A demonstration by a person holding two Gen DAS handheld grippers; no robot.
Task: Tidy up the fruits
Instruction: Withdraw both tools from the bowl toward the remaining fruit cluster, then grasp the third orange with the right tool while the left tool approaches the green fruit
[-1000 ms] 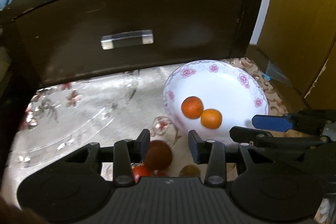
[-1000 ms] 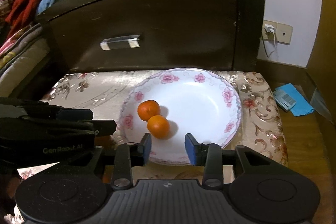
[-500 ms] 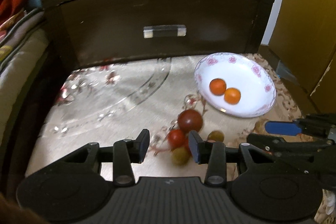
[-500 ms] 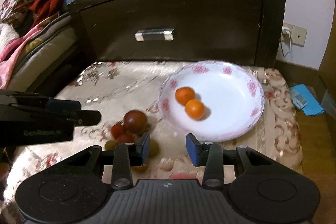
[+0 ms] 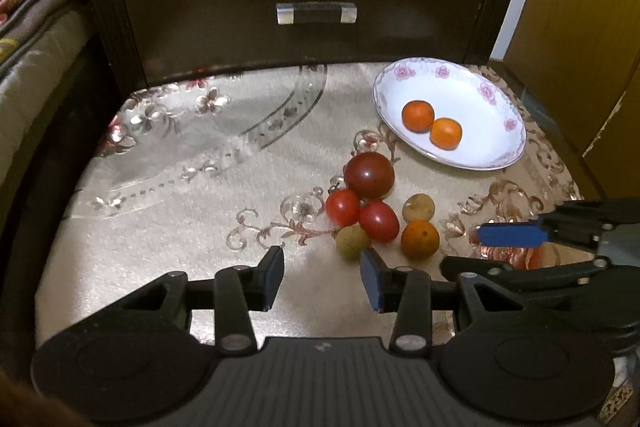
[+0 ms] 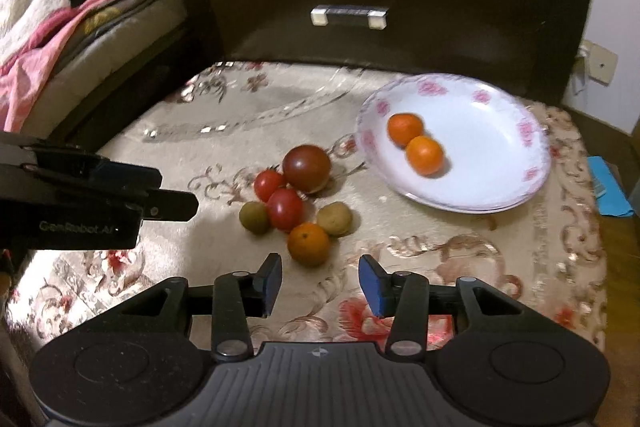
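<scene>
Both grippers pulled back, jaws apart, above fruits (image 5: pixel 370 203).

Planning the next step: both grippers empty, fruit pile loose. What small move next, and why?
Probably ease the right hand-held gripper forward onto the loose orange. Its jaws are open and empty, that orange lies just ahead of them at the pile's near edge, and two oranges already sit in the plate, so it seems to belong there. The left hand-held gripper is open too.
</scene>
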